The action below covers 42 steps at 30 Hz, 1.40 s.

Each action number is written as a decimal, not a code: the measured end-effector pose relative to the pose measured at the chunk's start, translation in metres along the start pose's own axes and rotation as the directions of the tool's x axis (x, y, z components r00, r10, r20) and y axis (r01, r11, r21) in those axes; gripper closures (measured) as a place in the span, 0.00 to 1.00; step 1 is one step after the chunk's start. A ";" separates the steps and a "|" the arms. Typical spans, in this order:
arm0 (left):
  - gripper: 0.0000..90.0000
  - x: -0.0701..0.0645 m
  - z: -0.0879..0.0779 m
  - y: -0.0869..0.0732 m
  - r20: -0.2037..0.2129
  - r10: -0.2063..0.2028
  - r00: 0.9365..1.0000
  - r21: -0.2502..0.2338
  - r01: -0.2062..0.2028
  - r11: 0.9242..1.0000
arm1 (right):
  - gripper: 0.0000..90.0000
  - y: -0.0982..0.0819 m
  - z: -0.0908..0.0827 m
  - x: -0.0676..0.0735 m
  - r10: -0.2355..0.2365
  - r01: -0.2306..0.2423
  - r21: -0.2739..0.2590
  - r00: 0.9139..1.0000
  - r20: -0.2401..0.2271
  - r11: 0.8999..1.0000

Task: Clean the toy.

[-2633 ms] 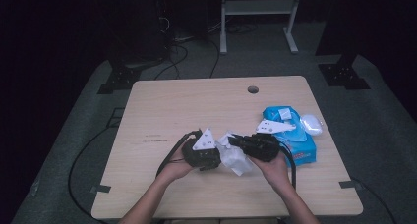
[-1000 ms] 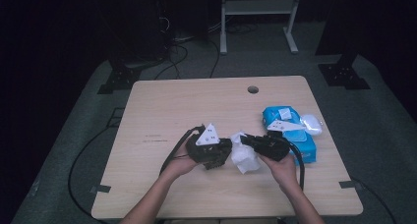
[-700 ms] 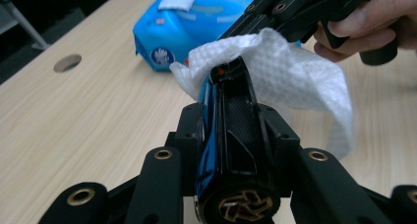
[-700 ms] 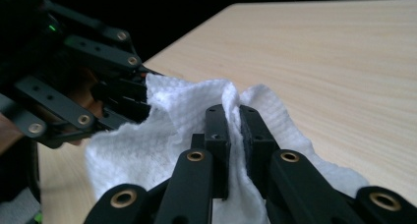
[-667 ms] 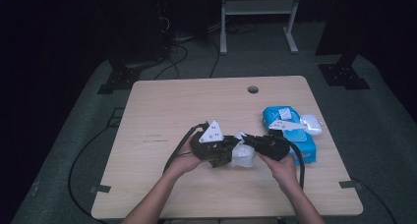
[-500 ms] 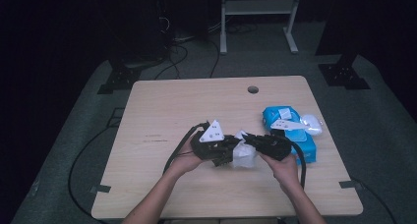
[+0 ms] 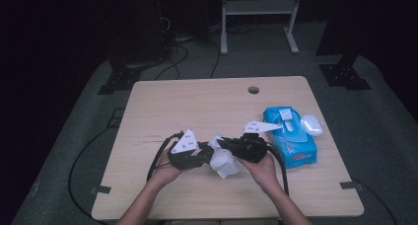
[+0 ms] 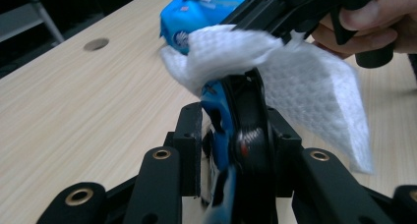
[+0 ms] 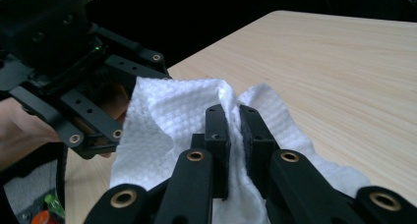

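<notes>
Two hand-held black grippers meet near the front of one light wooden table point(image 7: 197, 106). The left gripper point(image 8: 233, 140) pinches one flat round blue-and-black object point(image 8: 241, 130) on edge between its jaws. The right gripper point(image 9: 235, 135) has its jaws pressed together on one white textured wipe point(image 9: 167, 126), draped against that object above the table. One blue wipe packet point(image 7: 291, 136) lies at the table's right side, one small white oval object point(image 7: 311, 125) beside it.
</notes>
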<state>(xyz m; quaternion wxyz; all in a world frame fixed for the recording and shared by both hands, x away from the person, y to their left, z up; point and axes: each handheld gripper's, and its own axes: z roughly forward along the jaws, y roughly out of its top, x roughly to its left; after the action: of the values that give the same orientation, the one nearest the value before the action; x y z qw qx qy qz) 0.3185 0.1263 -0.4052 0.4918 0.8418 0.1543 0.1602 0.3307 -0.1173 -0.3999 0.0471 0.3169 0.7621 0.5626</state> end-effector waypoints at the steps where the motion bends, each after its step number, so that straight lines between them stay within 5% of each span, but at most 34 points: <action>1: 0.73 0.000 -0.004 -0.004 -0.010 -0.003 1.000 0.008 0.003 1.000 | 0.92 0.000 0.004 0.002 -0.003 0.003 0.007 1.000 -0.001 1.000; 6: 0.74 0.004 -0.014 -0.023 -0.022 -0.040 0.999 0.021 0.041 0.999 | 0.92 -0.002 0.026 0.008 -0.037 0.037 0.052 0.999 -0.002 0.998; 14: 0.75 0.007 -0.008 -0.054 -0.015 -0.073 0.997 0.128 0.074 0.989 | 0.92 -0.015 0.052 0.008 -0.051 0.049 0.119 0.999 0.012 0.992; 20: 0.75 0.012 -0.006 -0.062 -0.003 -0.103 0.995 0.150 0.102 0.983 | 0.92 -0.016 0.047 -0.004 -0.053 0.046 0.120 0.997 0.064 0.992; 26: 0.65 0.015 -0.004 -0.059 -0.007 -0.092 0.996 0.188 0.091 0.978 | 0.92 -0.018 0.022 -0.028 -0.011 -0.001 0.091 0.991 0.133 0.996; 34: 0.52 0.019 0.016 -0.036 -0.011 -0.062 0.998 0.249 0.063 0.966 | 0.92 -0.026 0.016 -0.035 -0.001 -0.012 0.092 0.989 0.147 0.996; 37: 0.55 0.020 0.024 -0.031 -0.004 -0.051 0.999 0.283 0.050 0.958 | 0.92 -0.027 0.014 -0.036 0.001 -0.015 0.093 0.989 0.149 0.996; 42: 0.69 0.023 0.024 -0.027 0.012 -0.034 0.999 0.289 0.029 0.957 | 0.92 -0.029 0.010 -0.039 0.008 -0.021 0.088 0.988 0.153 0.996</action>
<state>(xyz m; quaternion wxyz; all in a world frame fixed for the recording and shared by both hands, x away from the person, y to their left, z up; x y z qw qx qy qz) 0.3468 0.1296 -0.4372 0.3672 0.9034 0.1854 0.1210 0.3533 -0.1343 -0.4404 0.0869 0.3662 0.7784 0.5025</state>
